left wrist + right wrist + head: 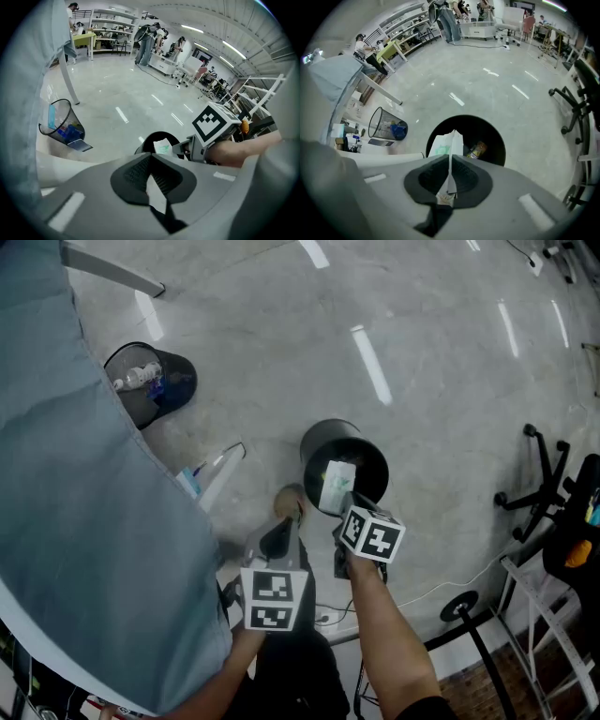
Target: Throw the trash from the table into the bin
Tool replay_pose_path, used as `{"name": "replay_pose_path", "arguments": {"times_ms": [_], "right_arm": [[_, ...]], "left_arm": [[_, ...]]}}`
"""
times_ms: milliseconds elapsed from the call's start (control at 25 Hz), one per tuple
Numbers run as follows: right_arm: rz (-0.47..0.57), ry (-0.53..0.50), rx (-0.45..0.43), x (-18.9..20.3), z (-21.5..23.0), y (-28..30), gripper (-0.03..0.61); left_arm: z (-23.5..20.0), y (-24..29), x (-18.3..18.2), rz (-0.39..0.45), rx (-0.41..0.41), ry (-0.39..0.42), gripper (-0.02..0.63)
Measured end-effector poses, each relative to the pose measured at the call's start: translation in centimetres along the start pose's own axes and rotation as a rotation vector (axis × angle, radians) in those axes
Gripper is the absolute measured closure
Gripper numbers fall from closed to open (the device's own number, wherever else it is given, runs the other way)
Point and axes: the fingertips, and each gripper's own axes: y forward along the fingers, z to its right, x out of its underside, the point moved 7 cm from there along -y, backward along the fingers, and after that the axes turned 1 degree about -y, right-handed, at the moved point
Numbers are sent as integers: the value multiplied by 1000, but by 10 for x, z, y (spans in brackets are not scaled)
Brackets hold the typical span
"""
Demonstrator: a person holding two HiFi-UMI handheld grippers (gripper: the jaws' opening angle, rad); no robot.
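Left gripper [150, 157], right gripper [450, 158], one wrapper [443, 143], two bins [361, 448] [178, 382]

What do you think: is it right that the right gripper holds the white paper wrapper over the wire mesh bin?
Not quite: the right gripper holds the white paper wrapper over the round black bin, not the wire mesh bin, which stands off to the side. The right gripper view shows this.

Right gripper [345, 509] holds white wrapper [336, 480] over black bin [319, 440]; left gripper [277, 542] just beside bin; second bin [141, 409] near table [75, 521].
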Motion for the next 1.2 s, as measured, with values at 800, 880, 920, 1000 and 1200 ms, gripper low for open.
{"name": "replay_pose_path", "arguments": {"times_ms": [800, 880, 920, 1000, 1200], "right_arm": [[11, -31, -66, -4, -5, 11, 541], [26, -27, -70, -5, -9, 1, 541], [33, -28, -72, -5, -12, -6, 541], [49, -32, -74, -6, -18, -18, 543], [93, -26, -86, -11, -30, -49, 549]], "left_arm": [[-1, 8, -8, 26, -1, -6, 606], [1, 3, -11, 24, 0, -9, 606], [3, 0, -12, 24, -1, -11, 606], [6, -8, -18, 32, 2, -12, 606], [9, -26, -37, 72, 3, -17, 606]]}}
